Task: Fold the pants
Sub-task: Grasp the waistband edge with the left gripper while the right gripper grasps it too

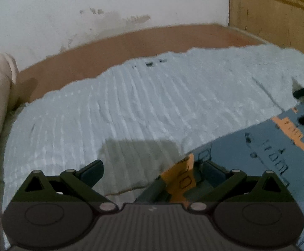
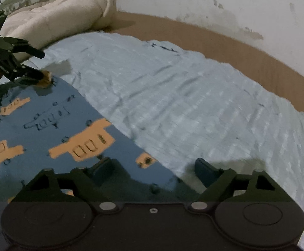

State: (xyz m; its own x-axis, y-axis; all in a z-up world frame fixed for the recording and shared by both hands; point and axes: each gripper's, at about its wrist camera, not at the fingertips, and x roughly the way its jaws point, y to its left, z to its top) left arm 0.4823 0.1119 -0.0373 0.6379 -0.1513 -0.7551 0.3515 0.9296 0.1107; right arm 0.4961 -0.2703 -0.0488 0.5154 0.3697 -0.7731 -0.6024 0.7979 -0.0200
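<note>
I see blue cotton pants with orange truck print (image 2: 47, 129) flat on pale-blue ribbed blanket (image 1: 131, 104). Left gripper (image 1: 152, 173) and right gripper (image 2: 154, 167) both wide, empty, straddling pants' edge. Folding apparently unstarted; every fold left.

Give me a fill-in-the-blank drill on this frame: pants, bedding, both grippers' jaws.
1. The blue pants carry ____ truck prints.
2. They lie on a ribbed pale blue ____.
3. The right gripper has its jaws ____, one over the pants, one over the blanket.
4. The cream rolled pillow lies behind the ____ gripper in the right wrist view.

Missing words: orange; blanket; open; left
</note>
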